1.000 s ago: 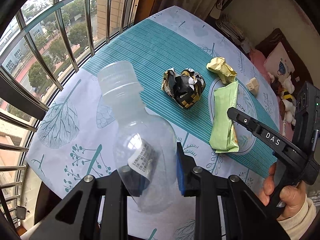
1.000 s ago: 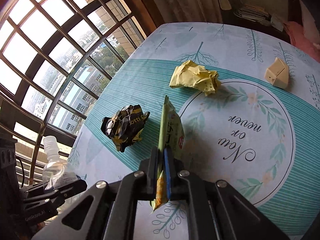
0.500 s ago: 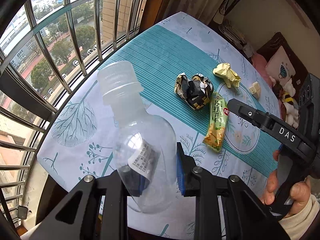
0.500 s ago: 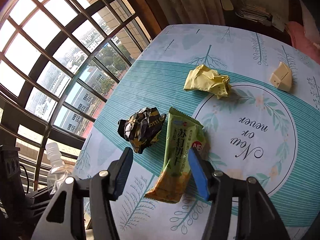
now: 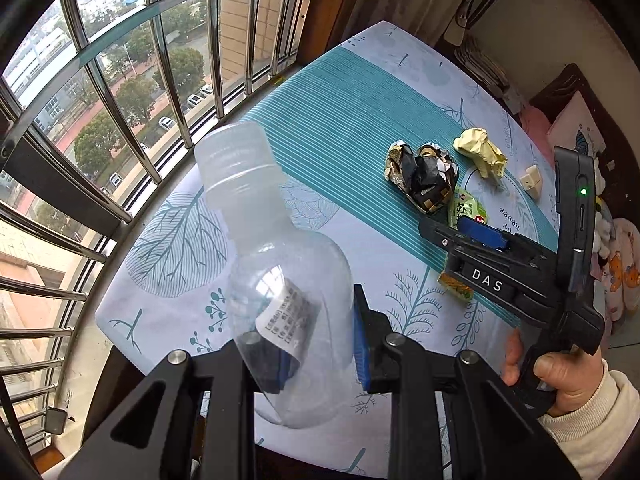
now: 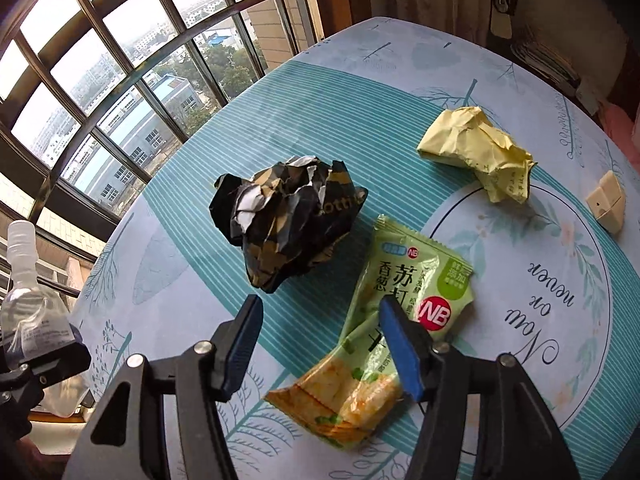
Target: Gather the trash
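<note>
**Bottle gripped, snack packet lying free on the table**

While the left gripper (image 5: 320,354) is clamping a clear plastic bottle (image 5: 280,280) between its blue pads, the right gripper (image 6: 320,344) is hanging over the table (image 6: 360,80) with its jaws apart and nothing pressed between them. Those jaws have just been opening and then easing slightly inward.

Under everything, the table is wearing a cloth (image 5: 340,120) printed with teal stripes, pale leaves and a round wreath with lettering. Beyond its far edge, a barred window (image 5: 120,80) is showing trees, parked cars and buildings below.

Next in size, the bottle is sticking up out of the left gripper, capped end away from the camera, a small white label on its belly. In the right wrist view it is showing at the far left, off the table's edge.

Lying flat on the cloth, the green snack packet (image 6: 384,328) is partly under the right gripper's right finger (image 6: 400,352); whether that pad is touching it I cannot tell. Just beside it, on the window side, a crumpled black-and-gold wrapper (image 6: 288,220) is sitting. Farther off, a crumpled yellow paper (image 6: 480,152) is resting at the wreath's rim, well apart from the wrapper. Smallest, a cream block (image 6: 606,208) is sitting near the right edge.

A hand (image 5: 560,372) in a cream sleeve is holding the right gripper's handle.
</note>
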